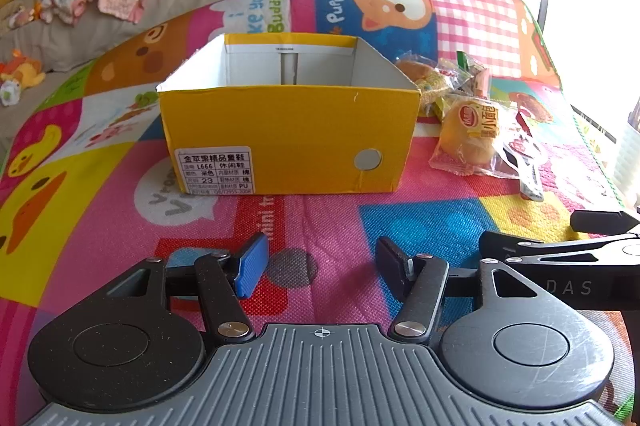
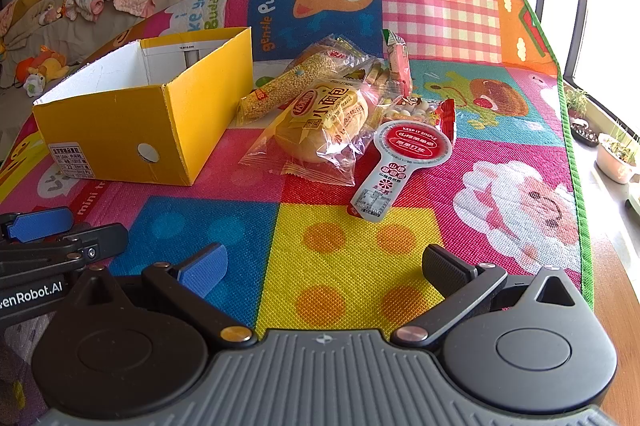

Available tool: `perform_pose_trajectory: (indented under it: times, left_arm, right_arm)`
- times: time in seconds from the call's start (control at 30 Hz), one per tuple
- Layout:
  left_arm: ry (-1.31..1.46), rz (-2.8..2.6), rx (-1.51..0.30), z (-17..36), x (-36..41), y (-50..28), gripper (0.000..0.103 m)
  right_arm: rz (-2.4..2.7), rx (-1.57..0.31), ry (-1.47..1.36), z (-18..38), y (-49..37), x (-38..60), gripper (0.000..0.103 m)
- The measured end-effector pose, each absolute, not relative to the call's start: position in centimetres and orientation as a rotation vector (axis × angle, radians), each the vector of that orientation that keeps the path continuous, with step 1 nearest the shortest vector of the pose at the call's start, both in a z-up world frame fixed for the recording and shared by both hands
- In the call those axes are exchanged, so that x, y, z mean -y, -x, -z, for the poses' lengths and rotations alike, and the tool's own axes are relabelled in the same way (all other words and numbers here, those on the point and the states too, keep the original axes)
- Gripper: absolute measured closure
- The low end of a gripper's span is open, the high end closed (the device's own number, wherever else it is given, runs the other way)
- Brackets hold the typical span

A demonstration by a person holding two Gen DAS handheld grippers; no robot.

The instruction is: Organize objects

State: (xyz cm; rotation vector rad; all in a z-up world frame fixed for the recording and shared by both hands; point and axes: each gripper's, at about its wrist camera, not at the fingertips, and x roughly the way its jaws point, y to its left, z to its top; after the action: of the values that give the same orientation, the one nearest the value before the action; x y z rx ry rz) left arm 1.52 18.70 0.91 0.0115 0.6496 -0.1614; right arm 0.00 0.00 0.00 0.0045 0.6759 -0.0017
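Near the mat's (image 2: 340, 266) middle, a yellow box (image 2: 120, 130) stands open-topped, with wrapped snacks (image 2: 320, 122) piled just beside it toward the window-side edge. Both the left claw (image 1: 318, 266) and right claw (image 2: 324, 266) hover wide, holding nothing.

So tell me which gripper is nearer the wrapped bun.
Right. The right gripper, open and empty, hangs over the mat just short of the wrapped bun. The left gripper faces the yellow box, with the bun off to its right.
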Motion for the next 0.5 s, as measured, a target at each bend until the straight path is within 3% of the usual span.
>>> perform_pose_trajectory:
  times: [0.5]
  left_arm:
    - [-0.024, 0.157, -0.651, -0.83, -18.48, -1.49, 0.039]
  right_arm:
    - [0.001, -0.676, -0.005, 0.02, -0.01, -0.01, 0.0]
